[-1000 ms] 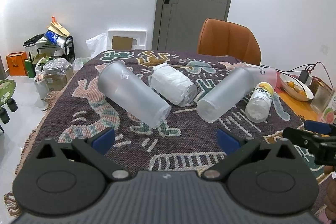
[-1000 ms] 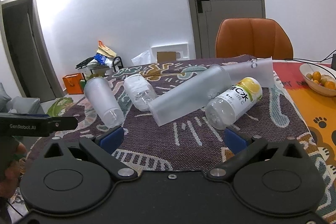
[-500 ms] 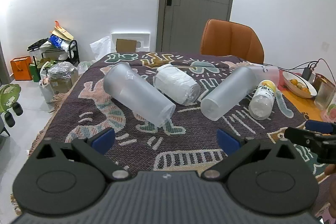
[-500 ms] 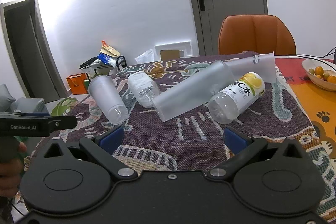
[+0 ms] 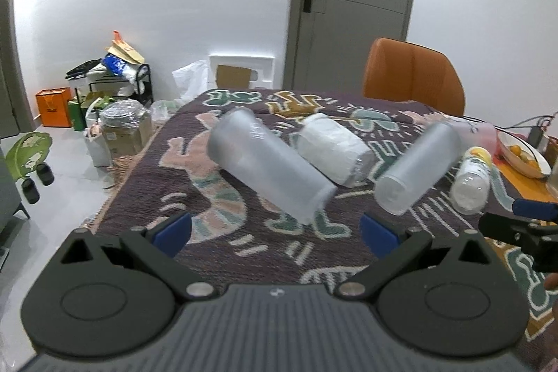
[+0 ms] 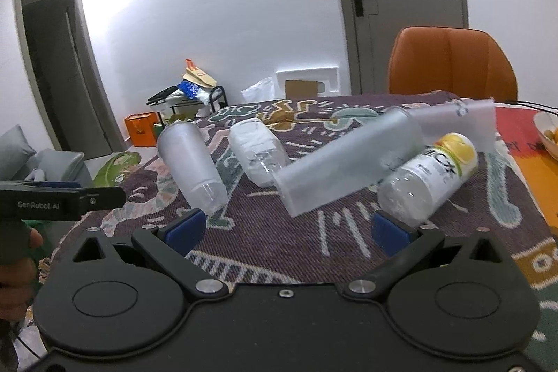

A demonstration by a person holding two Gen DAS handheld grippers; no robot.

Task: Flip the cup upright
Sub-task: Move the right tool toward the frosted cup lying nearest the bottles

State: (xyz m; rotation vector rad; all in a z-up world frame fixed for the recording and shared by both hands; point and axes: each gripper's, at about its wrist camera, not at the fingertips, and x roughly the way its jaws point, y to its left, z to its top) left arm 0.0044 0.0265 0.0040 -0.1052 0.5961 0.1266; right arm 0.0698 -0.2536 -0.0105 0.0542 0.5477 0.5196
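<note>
Blue-padded fingers [image 5: 172, 230] of both grippers spread wide, empty, frosted cylindrical cup [image 5: 268, 171] lying on woven patterned cloth [image 5: 265, 246]

Left gripper [image 5: 275, 229] level, jaws spread wide, nothing between the blue pads [image 5: 173, 230]; from the right wrist view its black body pokes in at the left edge, with the holding hand [image 6: 15, 262] wrapped round the grip below (only partly in frame). Right gripper [image 6: 285, 227] also level, jaws wide apart, blue pads [image 6: 185, 228] bare, nothing gripped. In the left wrist view the right gripper's tip shows at the far right edge, a bit of finger [image 5: 551, 281] under it.
</note>
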